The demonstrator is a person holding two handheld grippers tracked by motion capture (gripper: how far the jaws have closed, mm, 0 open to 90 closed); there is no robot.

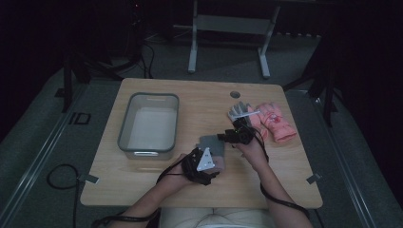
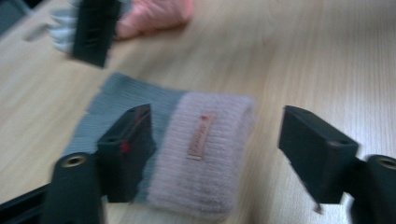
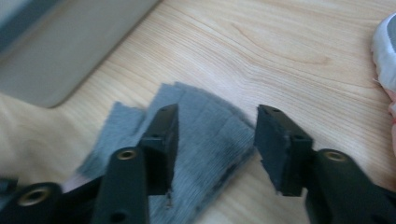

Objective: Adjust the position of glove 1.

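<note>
Fuzzy grey-and-pink knit glove [image 2: 187,149], flat on woodgrain table [image 2: 303,56], both grippers seemingly spread astride it

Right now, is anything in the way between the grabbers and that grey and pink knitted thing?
No. Nothing visible is in the way. The left gripper has its jaws on either side of the knitted piece's pink end, and the right gripper has its jaws around the grey end. It lies flat on the wooden table.

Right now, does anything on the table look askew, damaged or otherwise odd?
Nothing looks damaged or spilled. The folded grey and pink knit piece lies flat on the table between both grippers. The pink gloves and a grey glove lie loosely beside each other, and the grey bin sits upright and empty.
</note>
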